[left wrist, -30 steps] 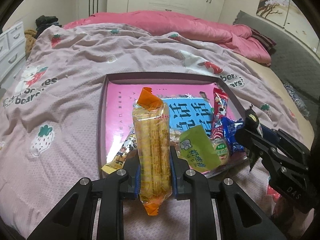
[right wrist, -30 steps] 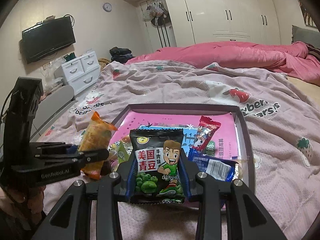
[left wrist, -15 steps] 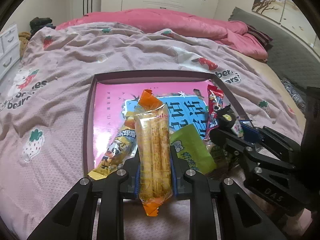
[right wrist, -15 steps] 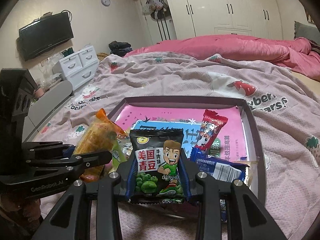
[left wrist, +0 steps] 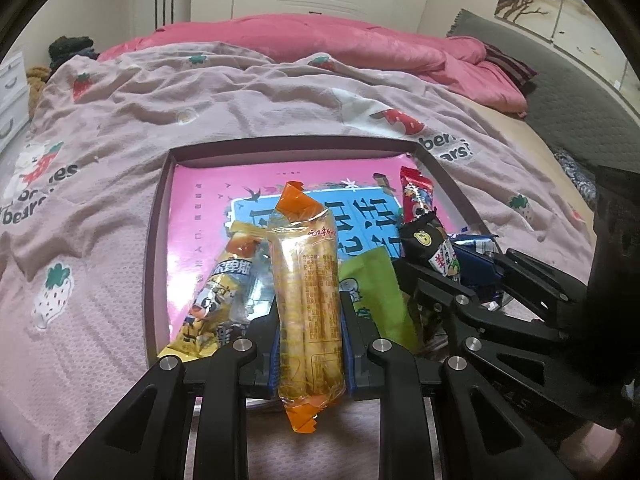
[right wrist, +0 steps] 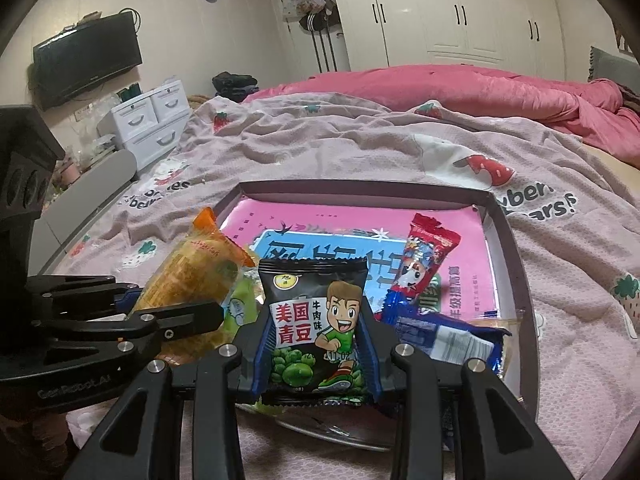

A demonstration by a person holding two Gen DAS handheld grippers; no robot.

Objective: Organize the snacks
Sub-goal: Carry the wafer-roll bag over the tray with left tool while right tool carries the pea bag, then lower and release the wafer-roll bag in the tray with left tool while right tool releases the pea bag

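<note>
Left wrist view: the left gripper [left wrist: 311, 344] clamps a long clear-and-orange packet of biscuit sticks [left wrist: 308, 300] above the near edge of a shallow dark-rimmed tray [left wrist: 156, 248] lined with a pink and blue printed sheet, lying on a bed's pale pink strawberry-print blanket [left wrist: 100, 184]. A yellow cartoon snack bag [left wrist: 218, 300], a green pouch [left wrist: 376, 292] and a red candy wrapper [left wrist: 416, 196] rest inside.

Right wrist view: the right gripper [right wrist: 316, 344] grips a black packet of green peas [right wrist: 314, 320] over the tray's near edge, with a blue foil wrapper [right wrist: 444, 336] just beside it in the tray.
</note>
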